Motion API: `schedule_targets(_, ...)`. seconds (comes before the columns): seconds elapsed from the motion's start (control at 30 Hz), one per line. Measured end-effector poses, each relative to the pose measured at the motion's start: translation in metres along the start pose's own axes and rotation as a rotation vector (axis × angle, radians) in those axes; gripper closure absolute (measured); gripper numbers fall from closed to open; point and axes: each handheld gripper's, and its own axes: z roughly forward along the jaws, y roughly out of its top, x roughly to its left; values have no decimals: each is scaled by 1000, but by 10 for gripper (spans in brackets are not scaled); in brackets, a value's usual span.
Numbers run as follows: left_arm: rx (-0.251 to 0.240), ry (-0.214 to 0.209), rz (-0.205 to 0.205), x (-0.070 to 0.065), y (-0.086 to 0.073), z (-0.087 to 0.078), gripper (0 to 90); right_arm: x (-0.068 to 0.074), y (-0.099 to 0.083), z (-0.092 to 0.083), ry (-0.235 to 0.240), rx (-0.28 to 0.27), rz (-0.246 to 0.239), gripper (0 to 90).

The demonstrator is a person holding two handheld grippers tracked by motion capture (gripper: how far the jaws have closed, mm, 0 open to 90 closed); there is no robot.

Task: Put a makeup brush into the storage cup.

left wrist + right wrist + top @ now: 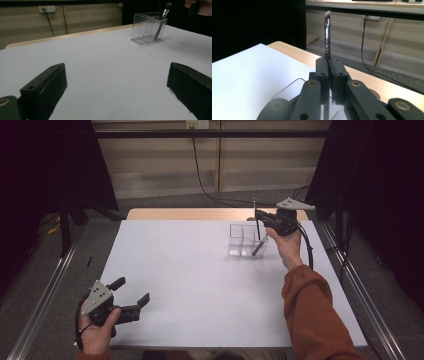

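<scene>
Right claw (259,218) is up at the far right part of the white table (200,285), clenched on a thin makeup brush (256,217). In the right gripper view the two jaws are pressed together with the brush (327,35) pinched between their tips; the bristle end sticks straight up above the jaws, and the handle runs down below them. Brush is held upright, just above and at the right side of a clear plastic organizer (243,240) with divided compartments. From the high view the claw hangs over the organizer's right end; can't tell whether the brush tip is inside a compartment.

A second brush (259,245) already leans tilted in the organizer's right compartment, dark head up, seen clearly in the left gripper view (161,21).

Left claw (134,292) sits low at the near left part of the table, well apart from the organizer (148,27), released, jaws spread wide with nothing between them. The left hand (97,330) grips its body; the right hand (289,245) and its rust-orange sleeve (312,315) reach in from bottom right.
</scene>
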Motion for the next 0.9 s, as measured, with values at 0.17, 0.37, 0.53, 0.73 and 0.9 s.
schedule_targets(0.17,0,1,2,0,0,0,28,2,-2,2,6,8,1,856)
schedule_targets(0.37,1,4,2,0,0,0,28,6,-7,3,18,21,2,856)
schedule_targets(0.53,0,5,3,1,0,-1,29,7,-10,3,17,21,1,856)
schedule_targets(0.73,0,5,3,0,0,0,29,6,-15,0,15,27,10,856)
schedule_targets(0.9,0,6,2,0,0,0,29,4,-21,-2,8,30,18,857)
